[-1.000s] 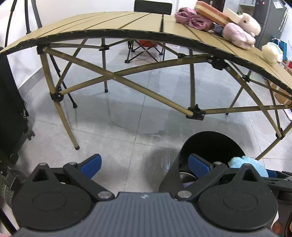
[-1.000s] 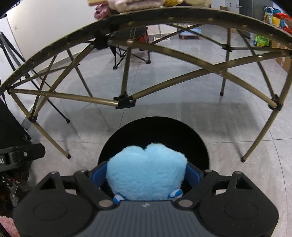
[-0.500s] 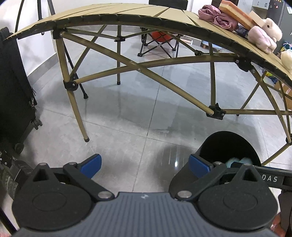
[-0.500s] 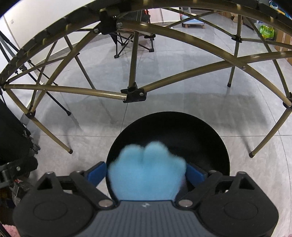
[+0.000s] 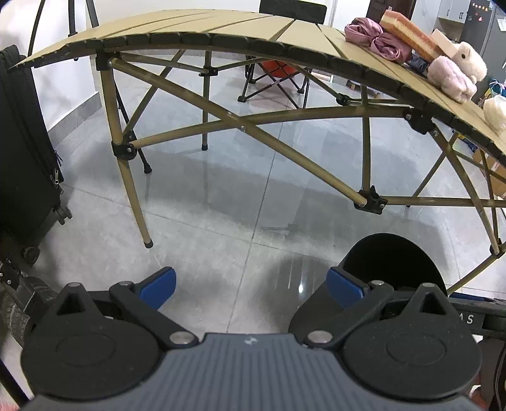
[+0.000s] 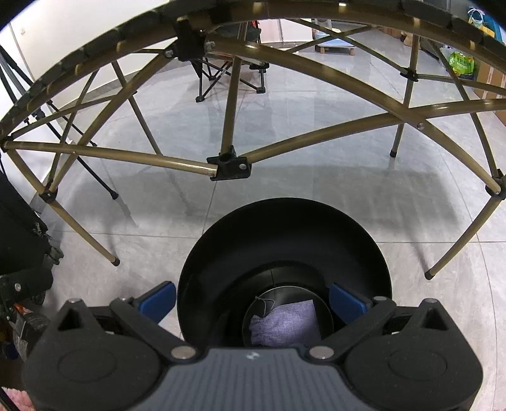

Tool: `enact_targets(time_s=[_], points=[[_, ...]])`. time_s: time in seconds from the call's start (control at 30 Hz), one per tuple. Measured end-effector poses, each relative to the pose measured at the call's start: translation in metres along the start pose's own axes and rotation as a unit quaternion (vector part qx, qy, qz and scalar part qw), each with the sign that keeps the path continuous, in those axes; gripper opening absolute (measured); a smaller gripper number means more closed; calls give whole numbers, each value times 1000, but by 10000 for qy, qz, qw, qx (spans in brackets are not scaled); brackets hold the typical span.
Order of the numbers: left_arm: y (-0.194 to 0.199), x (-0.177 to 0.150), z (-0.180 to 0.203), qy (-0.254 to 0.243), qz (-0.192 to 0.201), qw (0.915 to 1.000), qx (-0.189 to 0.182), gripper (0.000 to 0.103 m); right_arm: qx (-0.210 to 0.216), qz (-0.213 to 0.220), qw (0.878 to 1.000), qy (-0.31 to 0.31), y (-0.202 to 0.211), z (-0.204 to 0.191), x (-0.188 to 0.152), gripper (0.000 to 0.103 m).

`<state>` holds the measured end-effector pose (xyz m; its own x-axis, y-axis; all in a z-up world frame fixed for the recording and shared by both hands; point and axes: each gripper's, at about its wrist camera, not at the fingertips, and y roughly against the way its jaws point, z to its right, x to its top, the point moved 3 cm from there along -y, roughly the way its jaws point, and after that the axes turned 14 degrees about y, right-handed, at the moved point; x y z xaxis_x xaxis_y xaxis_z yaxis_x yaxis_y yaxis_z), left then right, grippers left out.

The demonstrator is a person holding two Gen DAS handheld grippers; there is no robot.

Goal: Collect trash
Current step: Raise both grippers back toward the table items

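Observation:
My right gripper (image 6: 253, 297) hangs open straight over the round black bin (image 6: 284, 227) on the floor, with nothing between its blue pads. At the bottom of the bin lies a purple-grey cloth bundle (image 6: 284, 322); the blue plush is not visible. To the left of the bin (image 5: 392, 256), my left gripper (image 5: 249, 281) is open and empty above the grey tiles. On the tan folding table (image 5: 221, 28) lie a pink plush toy (image 5: 452, 76), a mauve cloth (image 5: 370, 36) and a sponge-like block (image 5: 408, 31).
The table's crossed metal struts (image 6: 231, 164) and legs stand just beyond the bin. A black suitcase (image 5: 22, 158) is at the left. A folding chair (image 5: 278, 72) sits behind the table. A cream plush (image 5: 495, 110) rests at the table's right edge.
The blue plush has left the right gripper's jaws and dropped out of sight, and the jaws have spread wider over the bin. The left gripper has hardly moved.

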<state>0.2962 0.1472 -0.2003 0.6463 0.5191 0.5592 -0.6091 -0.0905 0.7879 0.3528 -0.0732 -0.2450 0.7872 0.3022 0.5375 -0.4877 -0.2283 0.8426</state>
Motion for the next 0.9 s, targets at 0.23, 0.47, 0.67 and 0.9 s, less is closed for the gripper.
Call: enact_targets(time_s=[0.23, 0.47, 0.67, 0.9], points=[[11, 1, 6, -27, 100, 9999, -134, 103, -41, 151, 9999, -52, 16, 6, -4, 103], [26, -1, 14, -107, 280, 9992, -263, 103, -84, 530, 9985, -106, 42, 14, -7, 103], [40, -1, 20, -71, 435, 9982, -403, 103, -179, 937, 9954, -135, 68, 24, -10, 103], [60, 2, 34, -46, 761, 9953, -593, 103, -218, 1748, 9842, -189, 109, 38, -5, 103]])
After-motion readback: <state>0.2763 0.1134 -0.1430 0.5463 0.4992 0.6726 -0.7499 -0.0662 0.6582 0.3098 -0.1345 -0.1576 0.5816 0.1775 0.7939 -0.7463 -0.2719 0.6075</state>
